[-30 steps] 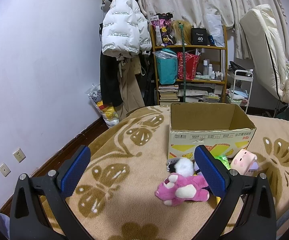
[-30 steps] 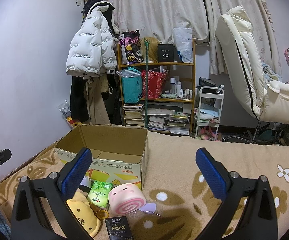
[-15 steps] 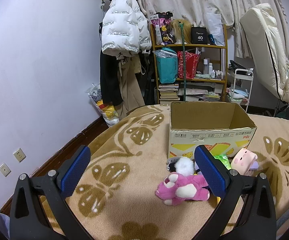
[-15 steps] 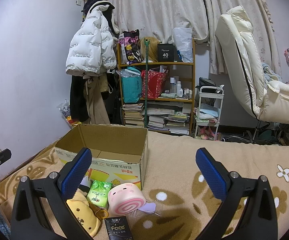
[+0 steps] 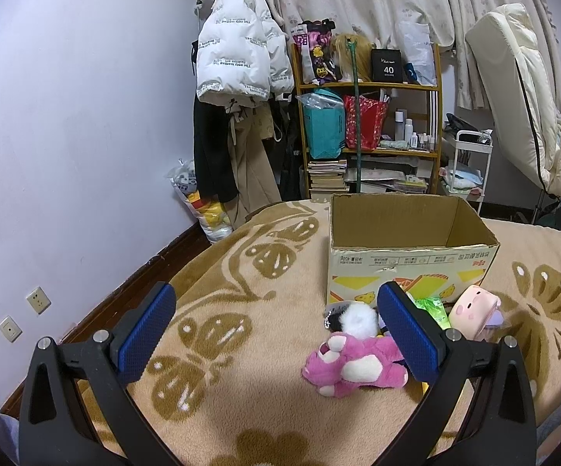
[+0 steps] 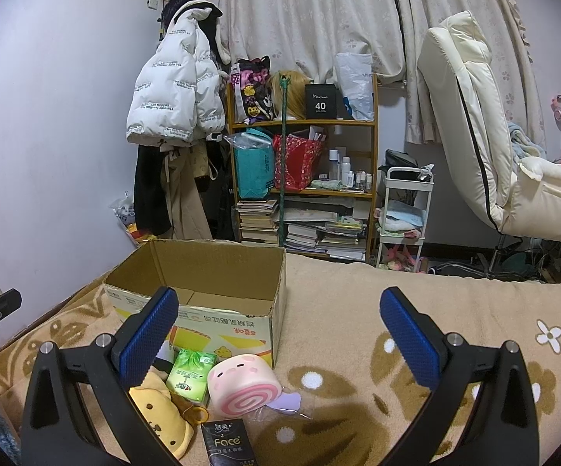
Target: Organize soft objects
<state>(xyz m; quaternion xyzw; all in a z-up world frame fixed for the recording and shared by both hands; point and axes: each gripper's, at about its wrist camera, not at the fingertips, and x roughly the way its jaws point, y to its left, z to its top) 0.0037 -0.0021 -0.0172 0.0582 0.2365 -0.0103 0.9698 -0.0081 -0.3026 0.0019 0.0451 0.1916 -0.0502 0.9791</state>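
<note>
Left wrist view: left gripper (image 5: 276,328) low in frame, jaws wide, holding nothing.
Right wrist view: right gripper (image 6: 280,338) low in frame, jaws wide, holding nothing.
Box: one open cardboard box (image 5: 412,260) at centre right of the left view, on a beige blanket with brown butterflies (image 5: 210,310); nothing visible inside it.
Plush count: one pink plush bear (image 5: 354,365) lower centre of left view, lying in front of the box; one black-and-white fluffy toy (image 5: 352,316) just behind it; one yellow plush (image 6: 162,411) lower left of right view.
Squishy: one pink swirl-roll toy (image 6: 241,384), near the box's front corner.
Tissue packs: one green (image 6: 191,374) touching the roll toy; one black "Face" pack (image 6: 228,444) at bottom edge.
Background: one wooden shelf (image 6: 303,178), one white puffer jacket (image 5: 241,62), one cream chair (image 6: 490,147).
</note>
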